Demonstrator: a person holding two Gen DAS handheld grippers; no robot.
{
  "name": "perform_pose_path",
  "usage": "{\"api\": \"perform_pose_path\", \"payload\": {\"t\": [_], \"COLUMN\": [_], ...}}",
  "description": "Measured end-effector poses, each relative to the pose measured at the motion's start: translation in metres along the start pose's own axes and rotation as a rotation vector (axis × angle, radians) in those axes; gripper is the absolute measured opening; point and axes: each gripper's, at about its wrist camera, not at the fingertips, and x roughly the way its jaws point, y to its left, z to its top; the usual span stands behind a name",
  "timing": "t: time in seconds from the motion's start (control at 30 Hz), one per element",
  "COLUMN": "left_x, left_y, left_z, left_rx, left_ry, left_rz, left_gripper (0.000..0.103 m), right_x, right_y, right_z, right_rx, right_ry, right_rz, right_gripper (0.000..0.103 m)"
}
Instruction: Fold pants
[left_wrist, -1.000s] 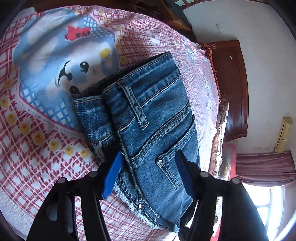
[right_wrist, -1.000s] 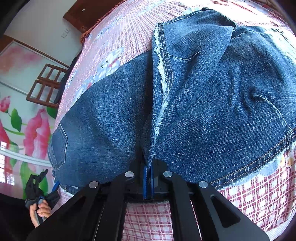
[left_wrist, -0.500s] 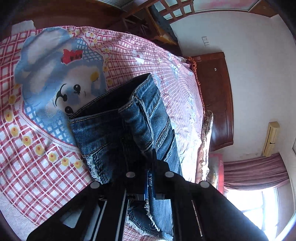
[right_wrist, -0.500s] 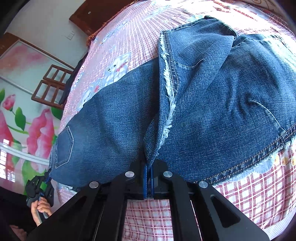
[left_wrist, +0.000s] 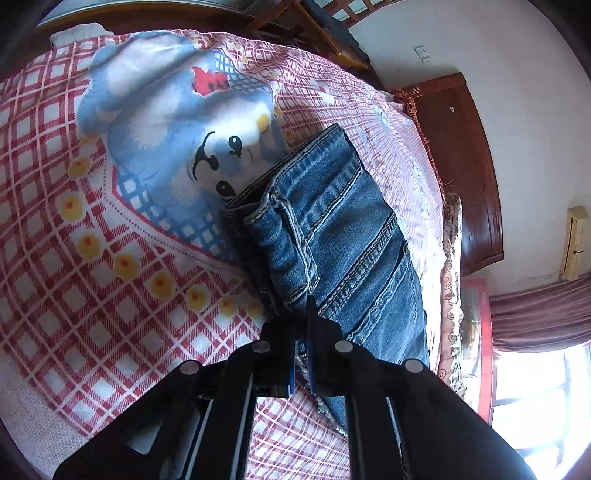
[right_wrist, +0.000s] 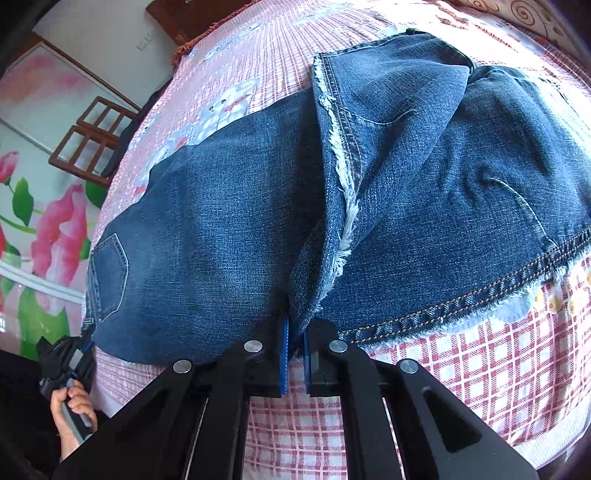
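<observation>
Blue denim pants (left_wrist: 332, 236) lie on a red-and-white checked blanket (left_wrist: 92, 295) on a bed. In the left wrist view my left gripper (left_wrist: 302, 354) is shut on the pants' edge near the waistband and belt loop, lifting a fold. In the right wrist view my right gripper (right_wrist: 293, 350) is shut on a raised fold of the pants (right_wrist: 221, 229) near a frayed hem (right_wrist: 345, 206). The left gripper (right_wrist: 68, 363), held in a hand, shows at the far left of that view by the back pocket (right_wrist: 109, 273).
The blanket has a blue cartoon animal print (left_wrist: 177, 122). A dark wooden headboard (left_wrist: 465, 166) and a wall stand beyond the bed. A window with curtain (left_wrist: 535, 369) is at right. A flower mural (right_wrist: 48, 229) and a wooden rack (right_wrist: 92, 144) are beside the bed.
My left gripper has closed on the pants at the waist end and lifted the edge into a fold. My right gripper has stayed shut on the hem fold, with the denim shifting slightly.
</observation>
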Motion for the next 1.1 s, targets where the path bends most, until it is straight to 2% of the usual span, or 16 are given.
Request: {"api": "perform_pose_path", "payload": {"t": [0.03,0.1,0.17,0.23,0.3,0.4,0.47,0.57,0.67,0.73,0.77,0.8,0.83,0.9,0.97,1.1], "left_x": [-0.009,-0.038,-0.067,-0.075,-0.068,-0.052,-0.04,-0.026,-0.008,0.006,0.016,0.021,0.028,0.037,0.052,0.063], "left_y": [-0.005,-0.022,-0.037,-0.057,-0.081,-0.121,-0.148,-0.174,-0.184,-0.183,-0.183,-0.178,-0.174,-0.162,-0.152,-0.142], "left_z": [0.0,-0.003,-0.018,-0.033,-0.052,-0.09,-0.11,-0.128,-0.135,-0.13,-0.122,-0.114,-0.109,-0.096,-0.084,-0.078], "left_rx": [-0.001,0.041,0.134,0.195,0.263,0.423,0.543,0.676,0.744,0.757,0.743,0.717,0.695,0.644,0.604,0.596], "left_ry": [-0.012,-0.118,-0.207,-0.221,-0.162,-0.08,-0.062,-0.049,-0.047,-0.054,-0.05,-0.044,-0.033,-0.029,0.005,0.033], "left_rz": [0.034,0.097,0.108,0.094,0.075,0.068,0.098,0.085,0.108,0.143,0.183,0.205,0.207,0.256,0.27,0.273], "left_gripper": [0.022,0.05,0.06,0.077,0.09,0.096,0.098,0.1,0.1,0.1,0.1,0.1,0.1,0.1,0.1,0.1], "right_x": [-0.007,-0.029,-0.052,-0.059,-0.047,-0.006,0.019,0.048,0.065,0.078,0.083,0.084,0.084,0.076,0.056,-0.021], "right_y": [-0.001,-0.003,0.006,0.026,0.041,0.053,0.059,0.063,0.06,0.053,0.051,0.047,0.044,0.041,0.034,0.008], "right_z": [0.001,0.003,0.014,0.04,0.071,0.121,0.144,0.164,0.176,0.182,0.184,0.186,0.189,0.191,0.192,0.179], "right_rx": [0.028,0.044,-0.03,-0.142,-0.233,-0.314,-0.353,-0.364,-0.373,-0.373,-0.382,-0.376,-0.354,-0.328,-0.279,-0.14], "right_ry": [0.016,-0.027,-0.117,-0.21,-0.27,-0.254,-0.223,-0.189,-0.169,-0.124,-0.117,-0.106,-0.092,-0.101,-0.132,-0.276], "right_rz": [0.003,-0.031,-0.13,-0.266,-0.373,-0.485,-0.548,-0.63,-0.72,-0.739,-0.746,-0.726,-0.694,-0.643,-0.554,-0.374], "right_gripper": [0.032,0.035,0.035,0.035,0.035,0.035,0.035,0.035,0.035,0.033,0.015,0.004,0.0,0.0,0.0,0.0]}}
